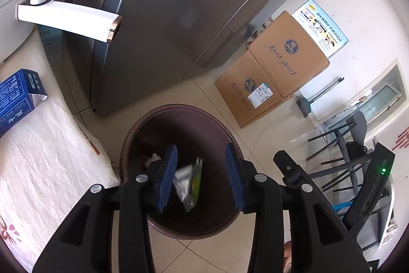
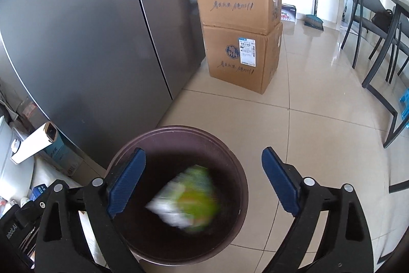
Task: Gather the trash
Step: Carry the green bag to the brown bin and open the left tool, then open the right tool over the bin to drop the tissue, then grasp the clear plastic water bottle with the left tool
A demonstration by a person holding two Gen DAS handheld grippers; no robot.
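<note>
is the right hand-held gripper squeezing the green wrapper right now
No, the right hand-held gripper stands wide open, and the blurred green wrapper is loose over the brown bin.

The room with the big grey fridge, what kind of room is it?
Probably a home kitchen or dining area. There is a tall fridge, a dining chair by a table, tiled floor, and a brown trash bin for rubbish.

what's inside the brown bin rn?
Inside the brown bin: a green-and-white wrapper, blurred, between open jaws, and white crumpled paper by the wall. The bin floor beneath them is dark or covered; can't tell more.
</note>
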